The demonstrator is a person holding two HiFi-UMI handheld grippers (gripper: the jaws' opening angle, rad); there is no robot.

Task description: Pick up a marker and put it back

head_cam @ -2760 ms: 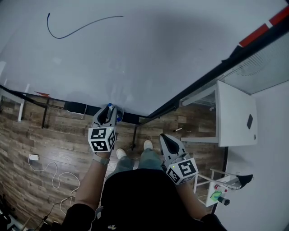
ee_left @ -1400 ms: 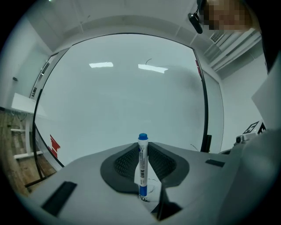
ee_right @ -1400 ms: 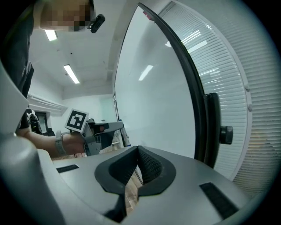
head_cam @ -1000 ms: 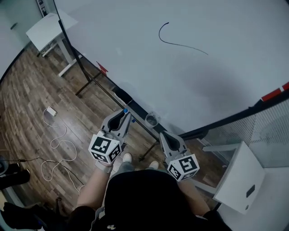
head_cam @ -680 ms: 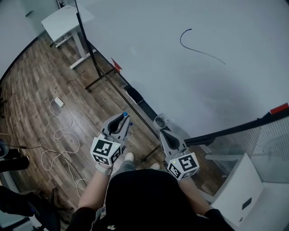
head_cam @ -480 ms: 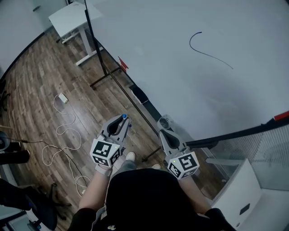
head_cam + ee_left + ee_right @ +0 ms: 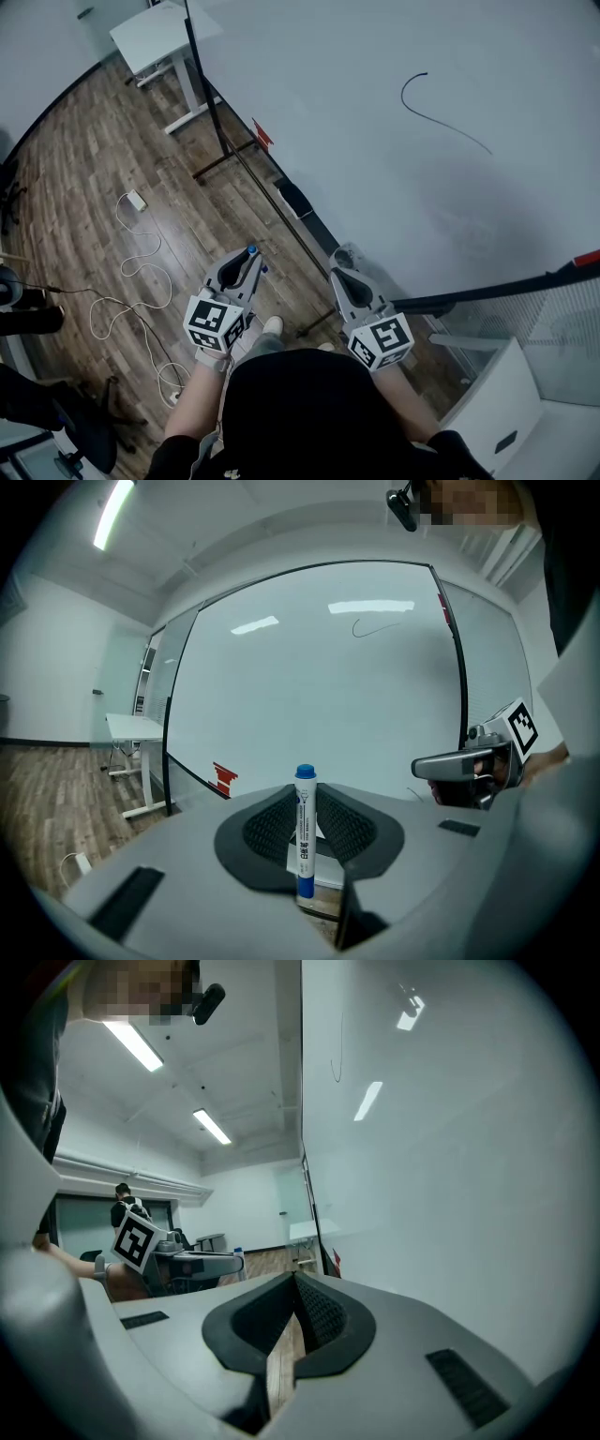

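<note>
Head view: the left tool (image 7: 247, 257) and right tool (image 7: 337, 274) are side by side over the wooden floor (image 7: 94, 141), beside the whiteboard (image 7: 394, 187). Left gripper view: its jaws clamp a blue-capped marker (image 7: 305, 832), upright. Right gripper view: jaws pressed together, empty.

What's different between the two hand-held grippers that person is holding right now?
The left hand-held gripper is clamped on a blue-capped marker standing upright between its jaws; the right hand-held gripper is shut on nothing. The left one hangs over the wooden floor, the right one nearer the whiteboard. Both carry a square-patterned cube.
</note>
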